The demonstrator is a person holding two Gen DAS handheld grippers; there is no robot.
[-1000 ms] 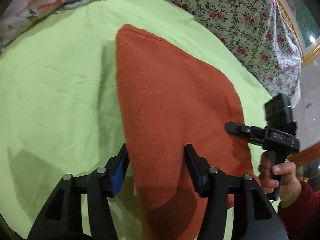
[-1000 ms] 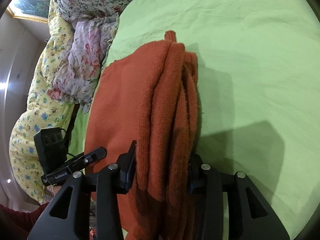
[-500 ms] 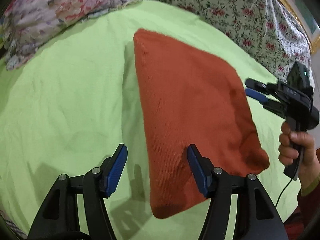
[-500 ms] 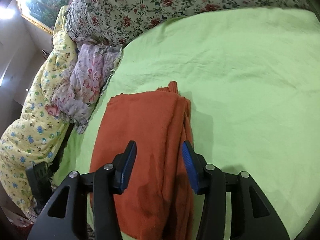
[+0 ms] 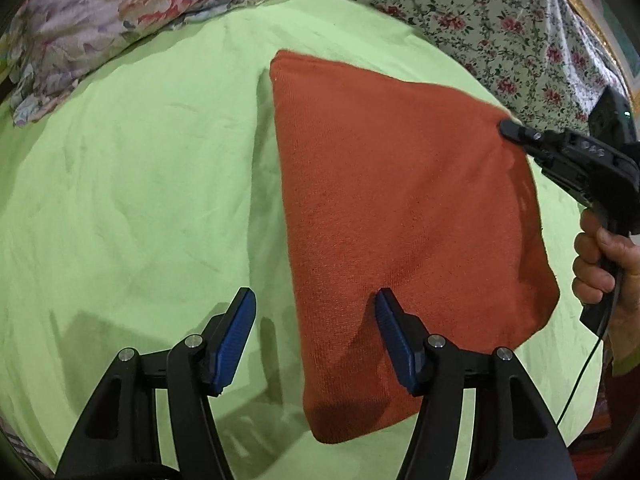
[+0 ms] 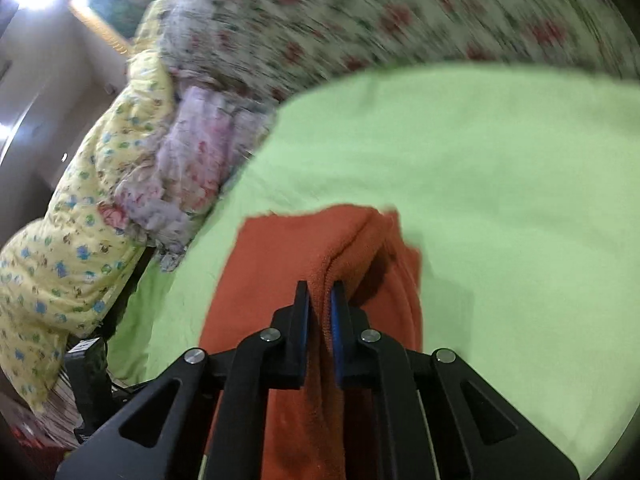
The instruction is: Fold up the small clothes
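Note:
A folded rust-orange knit garment (image 5: 400,216) lies on the green sheet (image 5: 140,180). My left gripper (image 5: 316,336) is open and empty above the garment's near left edge, its right finger over the cloth. My right gripper (image 6: 320,308) is shut on a raised fold of the orange garment (image 6: 280,256), pinching the edge between its blue pads. In the left wrist view the right gripper (image 5: 508,128) touches the garment's far right corner, held by a hand (image 5: 600,264).
A floral quilt (image 5: 480,12) lies behind the green sheet. A purple flowered cloth (image 5: 112,12) is bunched at the far left. A yellow patterned quilt (image 6: 68,220) hangs left in the right wrist view. The right wrist view is motion-blurred.
My right gripper opened, drew back from the thick folded edge, then shut on a raised fold at the garment's corner. My left gripper lifted back, still open.

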